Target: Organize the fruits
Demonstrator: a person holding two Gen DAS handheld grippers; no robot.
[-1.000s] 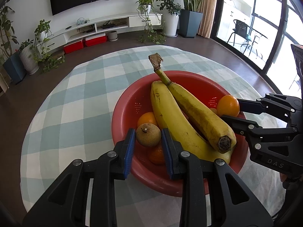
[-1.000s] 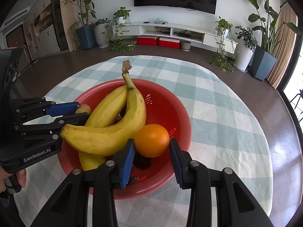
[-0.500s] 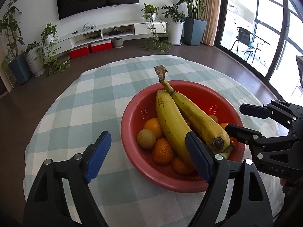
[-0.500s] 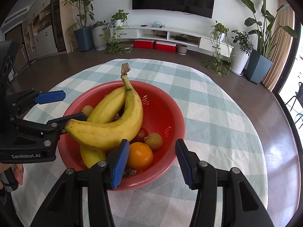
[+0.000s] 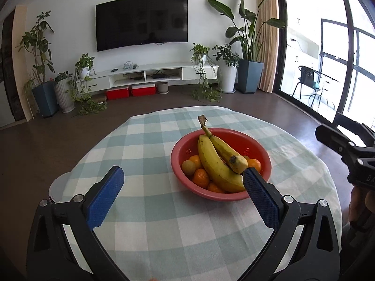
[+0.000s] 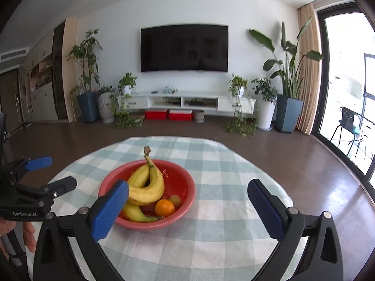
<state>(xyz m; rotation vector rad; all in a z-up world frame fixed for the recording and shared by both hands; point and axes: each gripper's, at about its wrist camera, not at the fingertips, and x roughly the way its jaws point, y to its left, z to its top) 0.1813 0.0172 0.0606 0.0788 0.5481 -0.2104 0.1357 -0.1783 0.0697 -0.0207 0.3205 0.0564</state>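
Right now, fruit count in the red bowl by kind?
Bananas: 2
Oranges: 4
Brown-green round fruits: 2
Red fruit: 1, mostly hidden
Total: 9 visible; more may sit under the bananas.

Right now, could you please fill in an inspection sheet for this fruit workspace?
Surface: round table under a checked tablecloth, bare around the bowl.
Job's things: red bowl holds two bananas, oranges and a small greenish-brown fruit.
Clutter: nothing seen on the cloth.
Grippers: left gripper and right gripper both open, empty, short of the bowl.
Cables: nothing seen.
Surroundings: wall TV, white console, potted plants, glass doors.
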